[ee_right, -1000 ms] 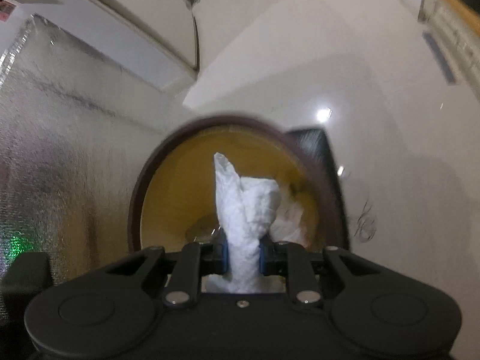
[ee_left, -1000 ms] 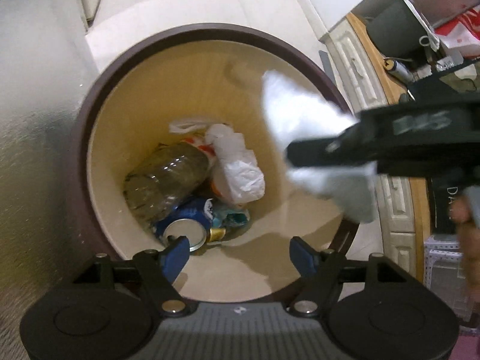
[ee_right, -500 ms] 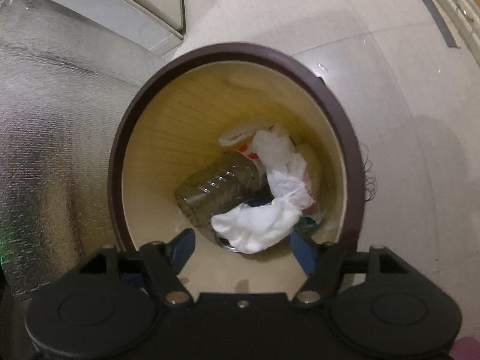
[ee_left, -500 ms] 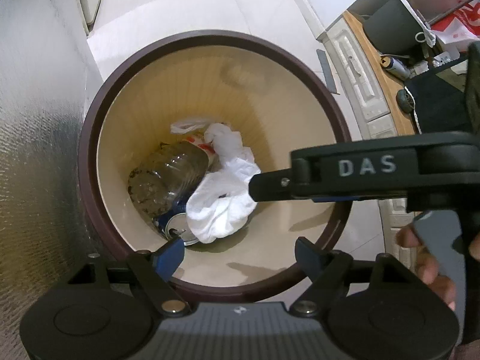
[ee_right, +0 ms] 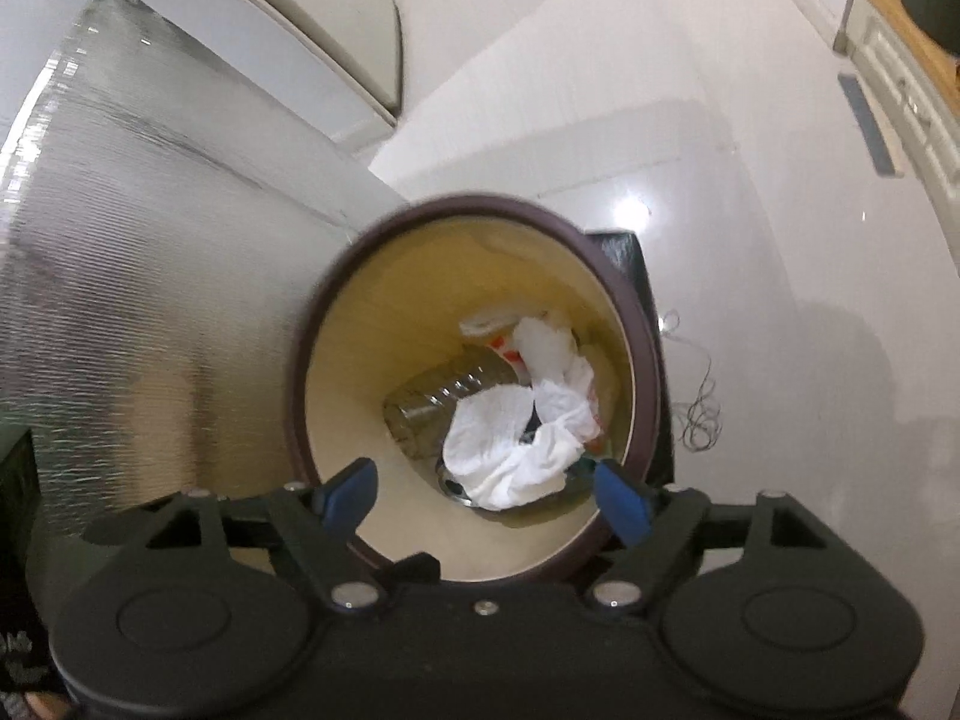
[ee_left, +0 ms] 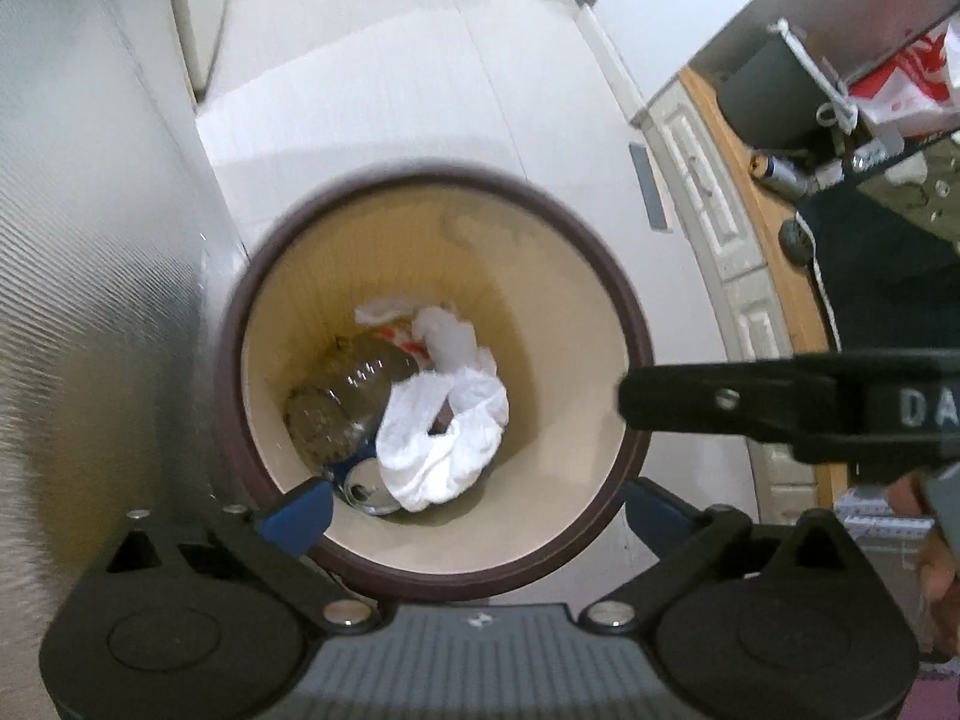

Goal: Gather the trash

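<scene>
A round bin with a brown rim (ee_left: 231, 372) and cream inner wall stands on the floor below both grippers. At its bottom lies a crumpled white tissue (ee_left: 438, 450) (ee_right: 504, 450), on top of a clear plastic bottle (ee_left: 348, 390) (ee_right: 438, 396), a blue can (ee_left: 366, 480) and other wrappers. My left gripper (ee_left: 477, 516) hangs above the bin, its jaws opening with nothing between them. My right gripper (ee_right: 486, 501) is also over the bin rim (ee_right: 294, 408), jaws opening and empty. One of the right gripper's black fingers (ee_left: 720, 402) reaches in from the right in the left wrist view.
A silver textured panel (ee_left: 90, 300) (ee_right: 150, 300) stands tight against the bin's left side. White floor tiles (ee_left: 390, 90) lie beyond it. A cream cabinet with a wooden top (ee_left: 720, 210) is on the right, bags on it. A black mat (ee_right: 624, 252) lies behind the bin.
The right gripper let go of the white tissue, which fell into the bin onto the bottle and can. Both grippers rose and their jaws spread wider.
</scene>
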`<state>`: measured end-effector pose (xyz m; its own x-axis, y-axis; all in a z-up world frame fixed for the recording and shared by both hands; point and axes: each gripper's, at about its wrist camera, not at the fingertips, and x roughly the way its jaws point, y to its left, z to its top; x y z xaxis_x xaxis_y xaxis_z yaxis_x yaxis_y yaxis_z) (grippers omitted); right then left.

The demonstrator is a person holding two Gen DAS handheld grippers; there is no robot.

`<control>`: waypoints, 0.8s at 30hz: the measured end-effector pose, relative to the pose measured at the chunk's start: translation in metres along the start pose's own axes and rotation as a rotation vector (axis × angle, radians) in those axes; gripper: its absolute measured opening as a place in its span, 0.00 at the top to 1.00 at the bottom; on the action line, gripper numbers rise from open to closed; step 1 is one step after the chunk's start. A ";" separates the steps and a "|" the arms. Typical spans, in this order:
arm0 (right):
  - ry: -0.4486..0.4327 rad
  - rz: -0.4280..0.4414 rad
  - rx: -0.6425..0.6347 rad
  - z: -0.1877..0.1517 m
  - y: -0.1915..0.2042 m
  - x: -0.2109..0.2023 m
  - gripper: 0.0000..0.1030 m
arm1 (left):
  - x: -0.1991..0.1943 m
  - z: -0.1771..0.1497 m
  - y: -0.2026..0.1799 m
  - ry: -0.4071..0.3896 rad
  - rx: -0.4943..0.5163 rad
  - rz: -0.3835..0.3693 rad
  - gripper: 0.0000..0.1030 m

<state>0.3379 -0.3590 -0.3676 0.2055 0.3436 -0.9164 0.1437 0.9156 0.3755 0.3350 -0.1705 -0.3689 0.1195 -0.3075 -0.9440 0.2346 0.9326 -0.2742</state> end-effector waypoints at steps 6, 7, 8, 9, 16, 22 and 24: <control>-0.085 0.004 -0.038 0.002 0.020 -0.052 0.11 | -0.057 0.009 -0.002 -0.102 -0.013 0.015 0.00; -0.101 0.005 -0.046 0.002 0.025 -0.061 0.08 | -0.067 0.009 -0.003 -0.122 -0.014 0.022 0.00; -0.116 0.004 -0.054 0.002 0.029 -0.069 0.07 | -0.077 0.010 -0.003 -0.141 -0.015 0.029 0.00; -0.134 0.005 -0.064 0.001 0.034 -0.079 0.07 | -0.088 0.010 -0.003 -0.160 -0.018 0.031 0.00; -0.259 0.015 -0.107 -0.006 0.065 -0.142 0.02 | -0.155 0.002 0.000 -0.255 -0.022 0.048 0.00; -0.353 0.009 -0.140 -0.025 0.089 -0.185 0.00 | -0.211 -0.017 -0.001 -0.329 -0.012 0.058 0.00; -0.376 0.004 -0.146 -0.033 0.096 -0.197 0.00 | -0.230 -0.025 -0.002 -0.351 -0.006 0.063 0.00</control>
<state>0.2788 -0.3317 -0.1554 0.5496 0.2716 -0.7901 0.0089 0.9437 0.3306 0.2829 -0.0966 -0.1564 0.4576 -0.2948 -0.8388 0.2105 0.9525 -0.2199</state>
